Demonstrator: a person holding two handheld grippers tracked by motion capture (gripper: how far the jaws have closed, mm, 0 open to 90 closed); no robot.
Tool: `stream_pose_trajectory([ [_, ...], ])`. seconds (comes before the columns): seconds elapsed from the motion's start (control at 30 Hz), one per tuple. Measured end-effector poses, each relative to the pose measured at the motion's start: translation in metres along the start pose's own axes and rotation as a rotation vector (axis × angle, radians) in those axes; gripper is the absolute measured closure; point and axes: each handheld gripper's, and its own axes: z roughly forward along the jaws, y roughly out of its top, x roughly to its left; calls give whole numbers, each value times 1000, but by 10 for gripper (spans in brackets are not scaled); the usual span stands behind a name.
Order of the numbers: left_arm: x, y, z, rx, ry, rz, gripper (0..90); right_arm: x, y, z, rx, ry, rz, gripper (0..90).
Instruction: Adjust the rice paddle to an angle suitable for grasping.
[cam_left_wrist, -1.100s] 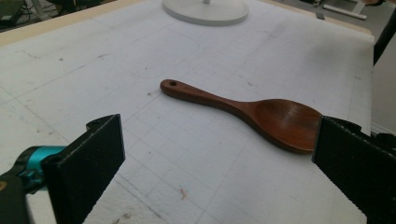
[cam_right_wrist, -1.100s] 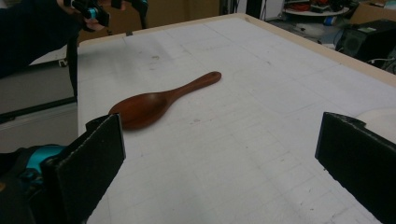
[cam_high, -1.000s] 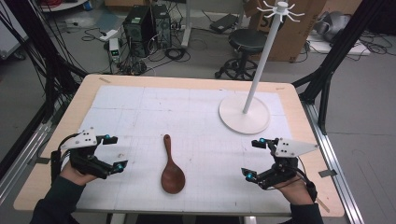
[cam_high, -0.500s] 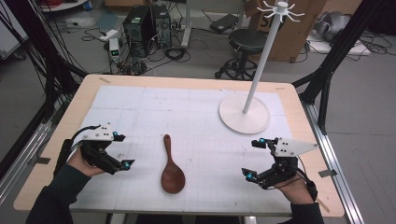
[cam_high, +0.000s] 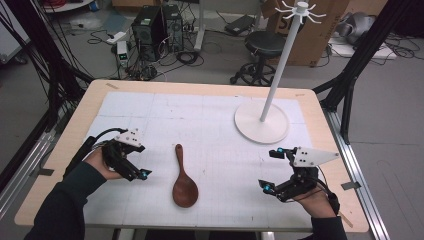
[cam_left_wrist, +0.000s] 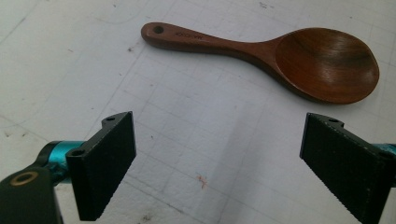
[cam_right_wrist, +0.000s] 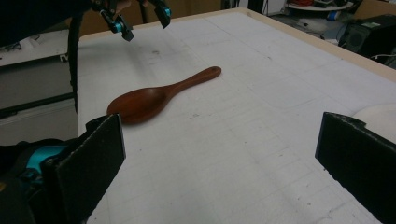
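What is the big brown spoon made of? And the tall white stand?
The spoon looks like dark wood with a smooth, slightly glossy finish: grain lines show in its bowl. The stand could be white painted metal or plastic; its even matte surface leaves that open.

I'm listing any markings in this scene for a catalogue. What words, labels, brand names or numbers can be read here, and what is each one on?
Small stamped lettering on the handle of the wooden spoon, beside its hanging hole, in the left gripper view: too small and faint to read.
Dark print on the cardboard box behind the white stand, in the high view: partly hidden by the pole, not readable.
No other text shows.
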Motion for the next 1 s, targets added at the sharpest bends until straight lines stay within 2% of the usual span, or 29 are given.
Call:
stream_pose_trajectory([
  [0.13, 6, 8, 2, 60, -17, 12, 162, -1, 0, 0, 3, 0, -2, 4],
  [0.23, 10, 14, 6, 110, -8, 25, 183, -1, 0, 0, 5, 0, 0, 5],
  [0.37, 13, 19, 14, 147, -7, 30, 232, -1, -1, 0, 12, 0, 5, 5],
  [0.47, 15, 22, 20, 197, 11, 44, 318, -3, -1, 1, 18, -12, 14, 4],
  [0.6, 15, 30, 25, 240, 16, 63, 441, -3, -2, 2, 24, -7, 13, 4],
  [0.77, 17, 41, 30, 288, 22, 88, 531, -3, -2, 3, 30, 1, 14, 5],
  [0.87, 16, 47, 33, 311, 23, 106, 626, -3, -2, 4, 33, 1, 8, 5],
  [1.0, 15, 56, 41, 370, 55, 145, 696, -2, -2, 4, 37, 3, 11, 5],
])
